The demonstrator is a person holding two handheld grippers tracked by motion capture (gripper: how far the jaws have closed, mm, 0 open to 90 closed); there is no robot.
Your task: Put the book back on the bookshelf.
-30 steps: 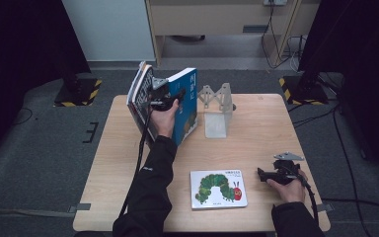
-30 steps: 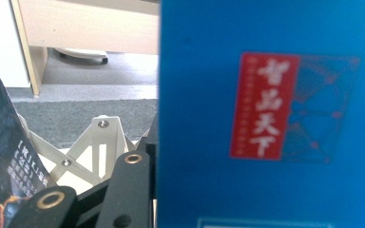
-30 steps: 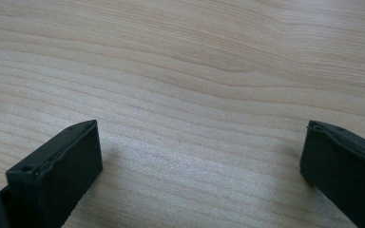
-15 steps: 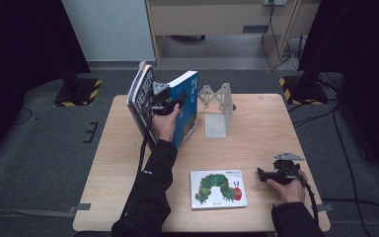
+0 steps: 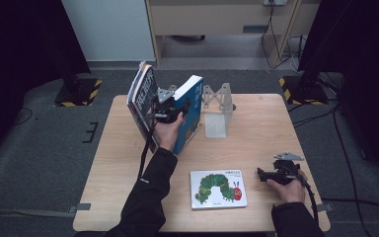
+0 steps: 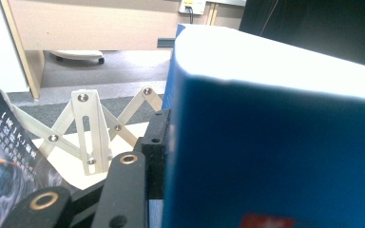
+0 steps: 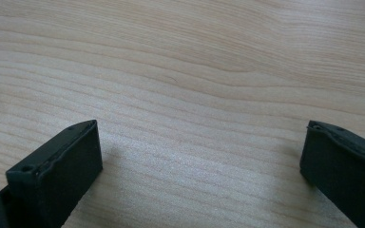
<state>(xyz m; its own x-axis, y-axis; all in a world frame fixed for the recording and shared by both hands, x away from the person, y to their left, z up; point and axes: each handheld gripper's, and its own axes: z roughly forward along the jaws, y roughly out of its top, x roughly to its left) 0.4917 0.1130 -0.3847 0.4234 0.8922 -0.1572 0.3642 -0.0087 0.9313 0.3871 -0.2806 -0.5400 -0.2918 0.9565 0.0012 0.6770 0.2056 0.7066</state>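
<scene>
At the counter's (image 5: 256, 123) far edge, the left gripper (image 5: 170, 109) fingers clench the upright blue book (image 5: 191, 106) beside the dark book (image 5: 142, 96); the right gripper (image 5: 271, 174) rests released.

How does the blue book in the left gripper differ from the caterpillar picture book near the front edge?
The thick blue hardcover book stands upright and tilted at the back of the wooden table, with the left gripper closed on it; the white caterpillar picture book lies flat, cover up, untouched. The blue one looks much thicker and taller; the picture book is thin and wider than tall. Both rest on the same table.
</scene>
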